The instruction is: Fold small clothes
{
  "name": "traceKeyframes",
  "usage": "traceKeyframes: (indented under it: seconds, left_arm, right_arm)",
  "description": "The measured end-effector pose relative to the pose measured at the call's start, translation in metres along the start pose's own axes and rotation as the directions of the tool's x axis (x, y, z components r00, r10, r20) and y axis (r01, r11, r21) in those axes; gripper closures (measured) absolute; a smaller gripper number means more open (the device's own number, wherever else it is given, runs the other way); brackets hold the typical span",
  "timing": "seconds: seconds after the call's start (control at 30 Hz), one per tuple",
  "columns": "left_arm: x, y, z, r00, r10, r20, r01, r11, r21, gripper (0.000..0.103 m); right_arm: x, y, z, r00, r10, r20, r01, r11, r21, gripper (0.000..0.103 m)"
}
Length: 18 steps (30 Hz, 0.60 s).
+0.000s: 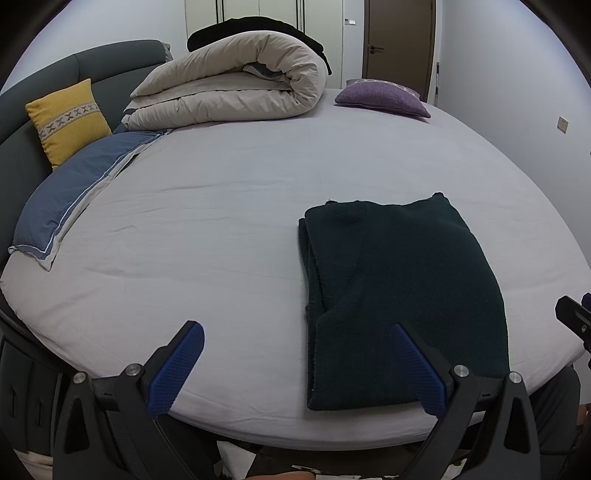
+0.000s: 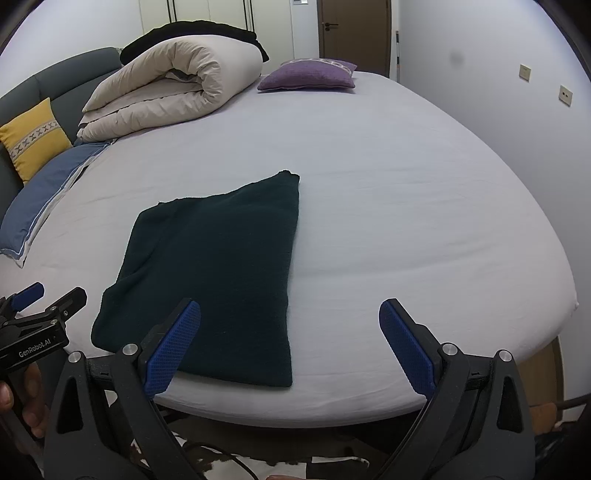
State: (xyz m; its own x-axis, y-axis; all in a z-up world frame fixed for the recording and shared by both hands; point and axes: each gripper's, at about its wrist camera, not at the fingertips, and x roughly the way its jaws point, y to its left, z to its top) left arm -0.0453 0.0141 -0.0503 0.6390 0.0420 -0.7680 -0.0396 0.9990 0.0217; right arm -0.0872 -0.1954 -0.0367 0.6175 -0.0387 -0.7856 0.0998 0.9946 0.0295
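A home bedroom: a wide bed (image 1: 229, 206) carrying a rolled duvet (image 1: 236, 92), pillows by its headboard (image 1: 110, 62), wardrobe doors (image 1: 258, 14) behind.

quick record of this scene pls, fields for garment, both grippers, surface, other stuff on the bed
garment: dark green garment, folded into a flat rectangle, lying near the bed's front edge
left gripper: left gripper open, empty, held at the front edge by the garment's left side
right gripper: right gripper open, empty, held at the garment's near right corner
surface: bed sheet, pale grey
other items: rolled beige duvet, purple cushion, yellow cushion, blue pillow
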Motion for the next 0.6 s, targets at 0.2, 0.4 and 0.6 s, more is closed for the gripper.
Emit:
traceKeyframes:
  seconds: [0.2, 0.4, 0.6]
  left_arm:
    - [-0.0002, -0.0011, -0.0005, 1.000, 0.001, 0.000, -0.001, 1.000, -0.001, 0.000]
    - [-0.0005, -0.0023, -0.0011, 1.000, 0.002, 0.000, -0.002, 1.000, -0.003, 0.000]
    - [-0.0004, -0.0031, -0.0012, 1.000, 0.005, 0.000, -0.005, 1.000, 0.000, 0.000]
  right_arm:
    - [0.0006, -0.0003, 0.0002, 1.000, 0.002, 0.001, -0.002, 1.000, 0.001, 0.004]
    - [0.0002, 0.0007, -0.0002, 1.000, 0.001, 0.000, -0.001, 1.000, 0.003, 0.004]
    - [-0.0006, 0.0027, -0.0021, 1.000, -0.001, 0.000, 0.001, 1.000, 0.004, 0.004]
